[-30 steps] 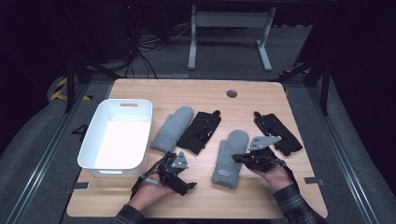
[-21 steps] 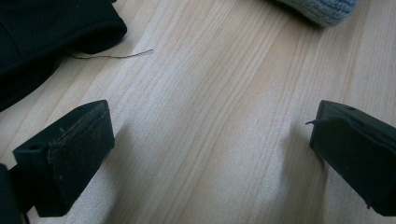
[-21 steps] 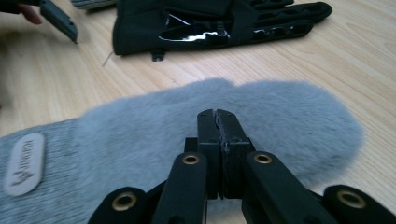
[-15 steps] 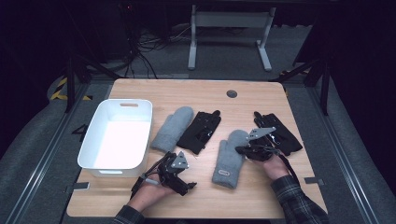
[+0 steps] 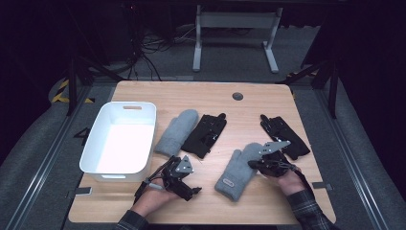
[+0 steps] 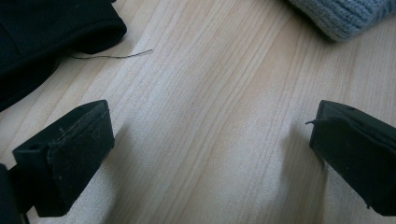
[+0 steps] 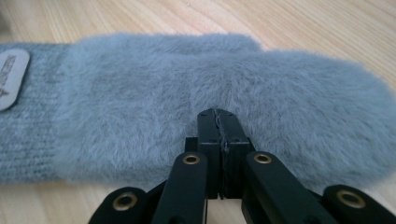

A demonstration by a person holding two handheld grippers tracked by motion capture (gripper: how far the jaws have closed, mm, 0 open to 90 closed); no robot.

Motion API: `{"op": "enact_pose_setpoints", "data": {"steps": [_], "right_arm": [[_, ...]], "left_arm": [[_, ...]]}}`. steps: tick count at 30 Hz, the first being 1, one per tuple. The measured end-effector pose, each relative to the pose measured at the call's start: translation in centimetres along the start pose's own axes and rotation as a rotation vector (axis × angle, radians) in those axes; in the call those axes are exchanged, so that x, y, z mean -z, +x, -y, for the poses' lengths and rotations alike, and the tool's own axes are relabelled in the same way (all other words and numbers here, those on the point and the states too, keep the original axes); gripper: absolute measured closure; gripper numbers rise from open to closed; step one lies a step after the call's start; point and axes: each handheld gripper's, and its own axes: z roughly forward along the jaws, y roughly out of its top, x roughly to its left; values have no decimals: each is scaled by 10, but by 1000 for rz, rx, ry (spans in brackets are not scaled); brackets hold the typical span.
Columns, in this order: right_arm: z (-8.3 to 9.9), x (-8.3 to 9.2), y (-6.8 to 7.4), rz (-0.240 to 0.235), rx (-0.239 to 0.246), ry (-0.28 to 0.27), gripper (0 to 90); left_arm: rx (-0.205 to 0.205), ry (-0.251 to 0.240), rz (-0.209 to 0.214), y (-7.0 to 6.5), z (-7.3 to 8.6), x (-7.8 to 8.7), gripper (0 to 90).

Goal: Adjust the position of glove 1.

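My right hand-held gripper (image 7: 218, 116) pinches the grey mitten's (image 7: 187, 93) fluff to lift it; left hand-held gripper (image 6: 205, 154) waits spread over the bench (image 6: 201, 93).

A pale label (image 7: 10, 77) sits on the grey mitten's (image 7: 187, 116) cuff; its lettering seems too blurred to read.

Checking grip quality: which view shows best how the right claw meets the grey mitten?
The right gripper view: the right claw has its jaws together, tips pressed into the grey mitten at its fluffy edge. The high view shows the claw at the mitten, contact too small to judge. The left gripper view shows a grey knit edge, possibly the other mitten.
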Motion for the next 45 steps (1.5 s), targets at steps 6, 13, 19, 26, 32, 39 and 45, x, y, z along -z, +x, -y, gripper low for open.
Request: {"op": "enact_pose_setpoints", "data": {"steps": [6, 13, 19, 26, 32, 39, 45], "right_arm": [[8, 8, 6, 5, -1, 3, 899], [15, 13, 11, 1, 5, -5, 899], [13, 21, 9, -1, -3, -59, 806], [25, 36, 6, 33, -26, -96, 588], [42, 45, 5, 90, -59, -105, 435], [72, 49, -5, 143, -135, -106, 247], [83, 43, -9, 149, -150, -106, 182]], "left_arm": [[0, 1, 3, 0, 0, 0, 2], [0, 1, 3, 0, 0, 0, 2], [0, 1, 3, 0, 0, 0, 2], [0, 1, 3, 0, 0, 0, 2], [0, 1, 3, 0, 0, 0, 2], [4, 4, 1, 0, 0, 0, 1], [19, 11, -8, 0, -2, 0, 4]]}}
